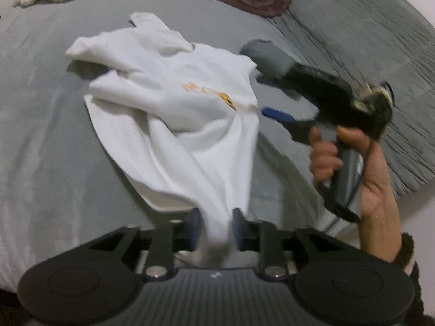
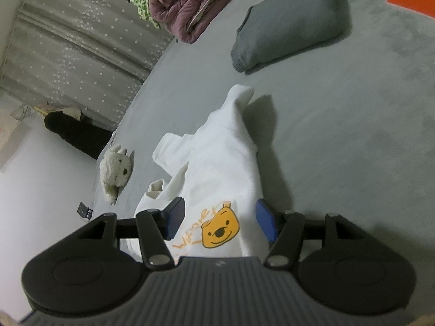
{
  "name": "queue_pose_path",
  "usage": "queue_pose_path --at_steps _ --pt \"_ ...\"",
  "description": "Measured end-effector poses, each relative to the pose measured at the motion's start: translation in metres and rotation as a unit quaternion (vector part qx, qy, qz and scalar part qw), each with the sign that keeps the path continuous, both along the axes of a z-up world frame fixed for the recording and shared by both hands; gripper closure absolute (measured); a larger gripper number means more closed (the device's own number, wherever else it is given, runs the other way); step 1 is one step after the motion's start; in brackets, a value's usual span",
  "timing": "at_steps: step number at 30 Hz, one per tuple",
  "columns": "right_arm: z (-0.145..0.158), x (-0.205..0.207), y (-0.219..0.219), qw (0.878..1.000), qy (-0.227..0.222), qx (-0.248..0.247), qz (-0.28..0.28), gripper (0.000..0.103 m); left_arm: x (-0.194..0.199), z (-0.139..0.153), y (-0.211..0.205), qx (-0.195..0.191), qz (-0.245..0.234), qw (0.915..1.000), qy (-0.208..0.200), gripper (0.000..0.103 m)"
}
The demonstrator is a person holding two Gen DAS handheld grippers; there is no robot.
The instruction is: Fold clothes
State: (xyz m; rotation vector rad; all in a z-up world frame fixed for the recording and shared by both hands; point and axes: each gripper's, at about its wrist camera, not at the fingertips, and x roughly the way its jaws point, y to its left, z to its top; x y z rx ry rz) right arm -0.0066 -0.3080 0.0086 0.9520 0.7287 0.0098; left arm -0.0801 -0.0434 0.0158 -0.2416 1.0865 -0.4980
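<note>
Shirt (image 1: pixel 174 108), white with a yellow bear print (image 2: pixel 220 228), lies rumpled on the grey bed (image 1: pixel 49 141); sleeves bunched at the far end, no clean fold yet, so most work seems left. Left gripper (image 1: pixel 214 226): jaws a little apart, a bunch of hem between them; blur hides whether the pads press. Right gripper (image 2: pixel 220 218): jaws wide apart over the print, gripping nothing. A folded grey garment (image 2: pixel 288 24) sits well apart, perhaps finished. Shirt's near edge is hidden behind both grippers.

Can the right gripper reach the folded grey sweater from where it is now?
Probably yes: the right gripper is open, holds nothing, and only bare grey bed cover lies between it and the grey sweater.
</note>
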Motion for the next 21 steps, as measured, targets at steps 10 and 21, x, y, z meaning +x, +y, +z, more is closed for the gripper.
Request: queue_pose_path --at_steps 10,21 --pt "-0.012 0.008 -0.001 1.000 0.010 0.011 -0.005 0.040 0.053 0.005 0.022 0.041 0.068 0.9961 -0.038 0.040" --pt "-0.020 0.029 0.003 1.000 0.010 -0.002 -0.006 0.040 0.132 -0.011 0.053 0.088 0.159 0.9798 -0.085 0.027"
